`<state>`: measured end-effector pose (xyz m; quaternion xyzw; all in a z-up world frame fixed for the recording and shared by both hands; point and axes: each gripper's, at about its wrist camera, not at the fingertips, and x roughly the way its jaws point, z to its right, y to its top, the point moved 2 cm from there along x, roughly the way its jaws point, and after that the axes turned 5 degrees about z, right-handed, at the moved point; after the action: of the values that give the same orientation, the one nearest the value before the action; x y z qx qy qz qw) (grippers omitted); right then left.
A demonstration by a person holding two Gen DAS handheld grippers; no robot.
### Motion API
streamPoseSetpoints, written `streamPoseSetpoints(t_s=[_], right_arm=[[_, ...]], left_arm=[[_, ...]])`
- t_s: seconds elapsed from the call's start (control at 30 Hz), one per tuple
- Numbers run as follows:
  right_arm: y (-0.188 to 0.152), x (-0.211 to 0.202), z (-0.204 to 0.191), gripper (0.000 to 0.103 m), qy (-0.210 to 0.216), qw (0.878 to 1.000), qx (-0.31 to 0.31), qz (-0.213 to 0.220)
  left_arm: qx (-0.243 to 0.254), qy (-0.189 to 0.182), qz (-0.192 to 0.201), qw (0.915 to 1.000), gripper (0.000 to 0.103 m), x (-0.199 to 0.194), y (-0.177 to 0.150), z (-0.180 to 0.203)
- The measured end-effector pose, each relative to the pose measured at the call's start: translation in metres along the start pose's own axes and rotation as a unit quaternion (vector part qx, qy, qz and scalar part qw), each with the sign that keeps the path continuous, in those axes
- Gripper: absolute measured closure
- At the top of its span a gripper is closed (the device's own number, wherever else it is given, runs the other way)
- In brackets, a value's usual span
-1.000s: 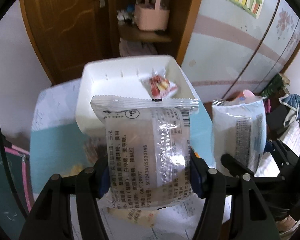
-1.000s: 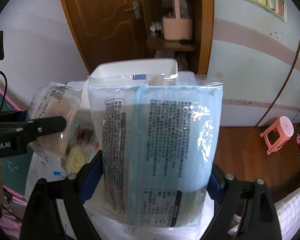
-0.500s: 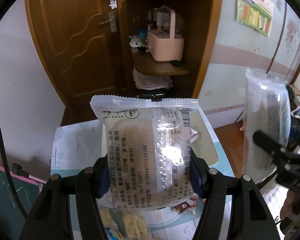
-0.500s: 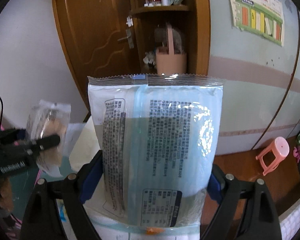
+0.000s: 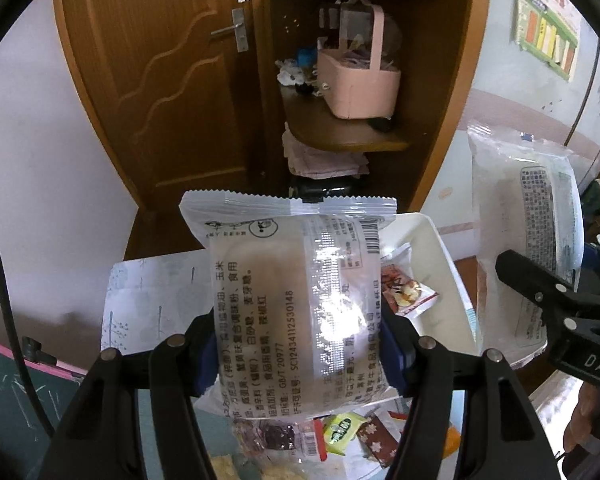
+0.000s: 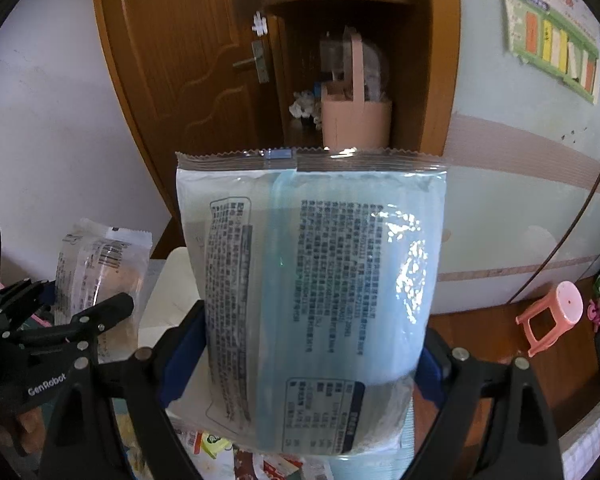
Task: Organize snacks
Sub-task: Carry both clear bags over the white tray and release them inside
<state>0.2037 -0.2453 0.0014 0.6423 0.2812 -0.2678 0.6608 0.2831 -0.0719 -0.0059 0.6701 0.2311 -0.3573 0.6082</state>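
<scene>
Item 1, left gripper (image 5: 302,344): jaws closed on the lower half of a clear cake packet (image 5: 296,304), held upright, sealed edge up, print facing the camera. It is carried in the air, in front of and a little short of the white bin (image 5: 452,276).

Item 2, right gripper (image 6: 312,364): jaws clamped across the lower part of a large blue pouch (image 6: 312,292), also upright and airborne. In the left view the same pouch is seen just right of the bin.

Item 3, white bin: open-topped, on the table, holding one small red-printed sachet (image 5: 408,292). Much of its floor appears free.

Item 4, loose snacks (image 5: 344,434): small wrapped pieces scattered on the table below the left gripper, not yet sorted.

Step judged in hand: both packets are being brought to the bin for placing.

Handling notes: each packet should be lowered until its bottom edge is past the rim before the jaws are opened, since soft film is likely to flop sideways if dropped from height. The two should be released one at a time, the large pouch laid flat or against a wall, the cake packet beside it and clear of the sachet. The grippers are near each other; a collision over the bin should be guarded against.
</scene>
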Motion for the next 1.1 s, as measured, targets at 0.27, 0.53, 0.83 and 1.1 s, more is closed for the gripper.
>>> streamPoseSetpoints(t_s=[0.27, 0.53, 0.83, 1.1], right_arm=[[-0.001, 0.032, -0.007, 0.013, -0.01, 0.999, -0.005, -0.03], [-0.002, 0.047, -0.01, 0.013, -0.018, 0.999, -0.004, -0.045], [-0.001, 0.064, -0.012, 0.012, 0.008, 0.999, 0.025, -0.045], [0.001, 0.063, -0.014, 0.0, 0.01, 0.999, 0.037, -0.018]], left_arm=[[-0.001, 0.006, -0.019, 0.9998, 0.039, 0.031, -0.004, -0.009], [0.003, 0.005, -0.032, 0.9995, 0.036, 0.049, -0.009, -0.012], [-0.022, -0.016, -0.051, 0.9984, 0.019, 0.071, -0.012, -0.019], [-0.01, 0.0, -0.031, 0.9995, 0.0, 0.066, -0.011, -0.028]])
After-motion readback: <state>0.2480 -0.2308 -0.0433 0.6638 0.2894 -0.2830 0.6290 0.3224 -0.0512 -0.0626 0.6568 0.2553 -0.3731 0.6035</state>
